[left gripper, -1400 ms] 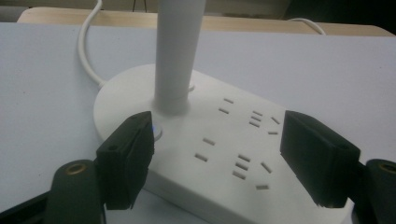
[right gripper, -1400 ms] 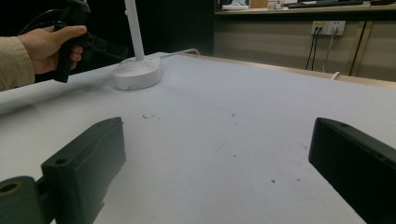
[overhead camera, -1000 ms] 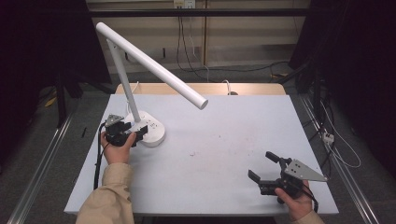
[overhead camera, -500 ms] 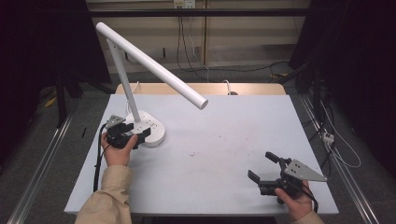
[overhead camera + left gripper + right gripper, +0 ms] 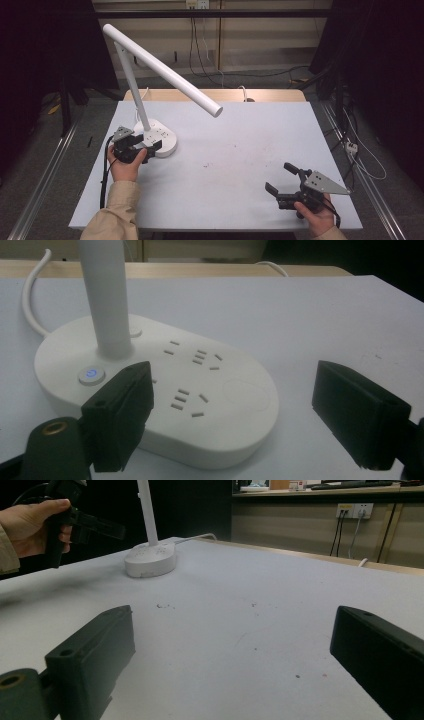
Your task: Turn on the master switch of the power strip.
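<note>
A white desk lamp stands at the table's left, its oval base (image 5: 162, 137) carrying socket holes and a lit blue power button (image 5: 91, 374). Its post (image 5: 107, 295) rises from the base, and the long tube head (image 5: 165, 75) slants out over the table. My left gripper (image 5: 152, 145) is open at the base's near side: one jaw hangs over the base's edge, the other stands off to the side of the base (image 5: 200, 390). My right gripper (image 5: 282, 180) is open near the front right corner, with nothing but bare table between its jaws (image 5: 230, 650).
The white table (image 5: 240, 130) has a few small dark specks (image 5: 162, 605) near its middle. A white cable (image 5: 30, 300) runs from the lamp base to the back edge, where a wooden strip (image 5: 210, 95) lies. Wall sockets (image 5: 355, 510) and cables hang behind.
My left gripper has edged slightly closer to the lamp base. The right gripper has stayed put.
</note>
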`<act>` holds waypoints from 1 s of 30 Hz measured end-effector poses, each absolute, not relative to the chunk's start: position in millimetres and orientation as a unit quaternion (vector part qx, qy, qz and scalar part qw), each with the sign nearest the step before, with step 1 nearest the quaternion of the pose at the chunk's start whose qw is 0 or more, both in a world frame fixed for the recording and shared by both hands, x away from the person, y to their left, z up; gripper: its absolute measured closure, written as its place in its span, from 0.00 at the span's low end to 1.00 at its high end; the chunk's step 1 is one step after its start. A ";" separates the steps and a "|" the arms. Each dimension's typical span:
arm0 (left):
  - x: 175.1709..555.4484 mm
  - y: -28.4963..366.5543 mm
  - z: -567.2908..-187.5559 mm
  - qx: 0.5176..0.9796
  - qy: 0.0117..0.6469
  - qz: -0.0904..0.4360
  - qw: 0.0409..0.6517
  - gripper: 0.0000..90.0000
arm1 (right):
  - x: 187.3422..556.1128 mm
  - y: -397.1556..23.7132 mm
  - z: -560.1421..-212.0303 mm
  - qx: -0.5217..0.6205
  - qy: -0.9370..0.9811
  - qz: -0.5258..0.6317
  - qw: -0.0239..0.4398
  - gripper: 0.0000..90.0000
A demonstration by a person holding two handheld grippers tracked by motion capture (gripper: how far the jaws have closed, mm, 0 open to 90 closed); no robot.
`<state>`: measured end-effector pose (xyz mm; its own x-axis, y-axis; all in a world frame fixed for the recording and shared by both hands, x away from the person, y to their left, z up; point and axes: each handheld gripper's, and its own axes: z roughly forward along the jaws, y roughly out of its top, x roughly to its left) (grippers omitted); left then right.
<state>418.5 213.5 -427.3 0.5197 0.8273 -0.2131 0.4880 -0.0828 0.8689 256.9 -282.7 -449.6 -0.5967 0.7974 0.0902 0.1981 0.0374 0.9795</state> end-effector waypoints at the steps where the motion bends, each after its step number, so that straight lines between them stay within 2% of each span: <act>1: 418.0 213.3 -426.8 0.715 0.459 0.170 0.499 0.18 | 257.0 -282.8 -449.5 0.369 0.673 0.587 0.255 0.04; 30: 396.7 202.6 -422.4 0.729 0.429 0.151 0.511 0.11 | 256.2 -282.5 -448.7 0.369 0.674 0.588 0.253 0.04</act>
